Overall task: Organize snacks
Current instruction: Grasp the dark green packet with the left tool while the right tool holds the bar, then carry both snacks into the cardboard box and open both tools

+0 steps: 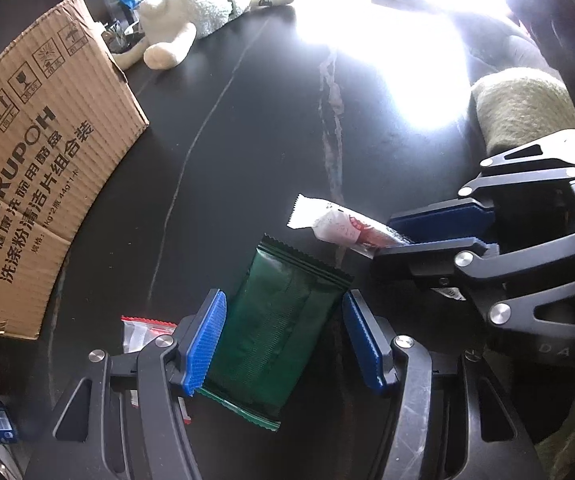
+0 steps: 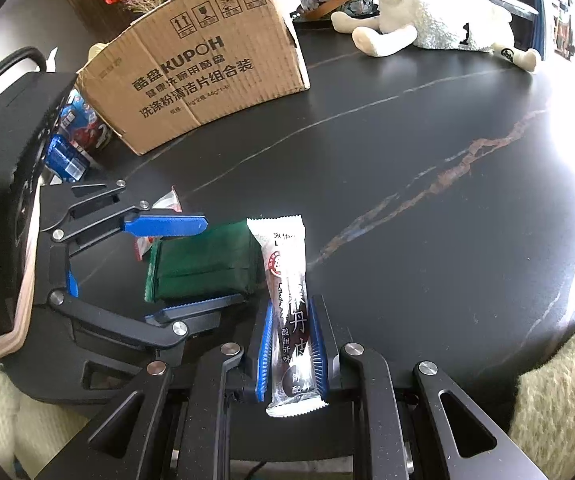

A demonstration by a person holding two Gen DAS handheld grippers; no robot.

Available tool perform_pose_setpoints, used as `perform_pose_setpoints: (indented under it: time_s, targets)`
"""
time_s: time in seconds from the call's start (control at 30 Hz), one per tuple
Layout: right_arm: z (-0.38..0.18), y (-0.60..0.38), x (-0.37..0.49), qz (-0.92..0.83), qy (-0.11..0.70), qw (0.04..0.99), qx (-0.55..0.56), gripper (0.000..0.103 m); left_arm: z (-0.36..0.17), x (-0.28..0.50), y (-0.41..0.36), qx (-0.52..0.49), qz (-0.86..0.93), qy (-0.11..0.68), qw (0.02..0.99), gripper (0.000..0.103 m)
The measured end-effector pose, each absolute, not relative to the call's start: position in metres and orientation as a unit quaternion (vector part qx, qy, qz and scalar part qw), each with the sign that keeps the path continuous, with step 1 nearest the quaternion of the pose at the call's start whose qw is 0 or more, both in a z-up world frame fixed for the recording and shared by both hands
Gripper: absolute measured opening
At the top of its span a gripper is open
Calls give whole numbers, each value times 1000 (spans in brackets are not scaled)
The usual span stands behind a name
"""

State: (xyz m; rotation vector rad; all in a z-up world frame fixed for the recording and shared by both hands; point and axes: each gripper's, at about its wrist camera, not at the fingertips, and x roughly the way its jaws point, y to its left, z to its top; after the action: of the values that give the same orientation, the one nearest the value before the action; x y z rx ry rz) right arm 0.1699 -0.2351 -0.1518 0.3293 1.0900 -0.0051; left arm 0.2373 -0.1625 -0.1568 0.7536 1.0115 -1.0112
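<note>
Snacks lie toward the lower middle of both views, on a dark tabletop [image 2: 427, 140] veined with pale and rusty lines. At the upper left of each frame stands a brown KUPOH cardboard box [image 1: 43, 168], its printed side facing the cameras. A white plush lamb [image 2: 439, 20] lies on its side along the upper edge, right of the box.

Lower centre in the left wrist view, the left gripper [image 1: 285, 340] has its jaws apart on either side of a dark green snack packet [image 1: 283, 332]; the left blue pad touches the packet's edge, while the right pad stands just off it. In the right wrist view, the right gripper [image 2: 292, 354] has its jaws clamped on a white and dark red snack bar [image 2: 289, 300], whose upper end sits just beside the green packet. A red-and-white sachet [image 1: 143, 330] lies partly hidden at lower left.
</note>
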Motion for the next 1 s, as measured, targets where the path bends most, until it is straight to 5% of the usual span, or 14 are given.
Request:
perform_pose_setpoints:
  time_s: [0.4, 1.0]
  targets:
    - [-152, -245, 168, 4, 513, 843, 164, 19, -153, 232, -151, 289, -408, 472, 726, 49]
    - [-123, -239, 165, 27, 490, 859, 148, 19, -118, 223, -112, 142, -320, 506, 789, 48]
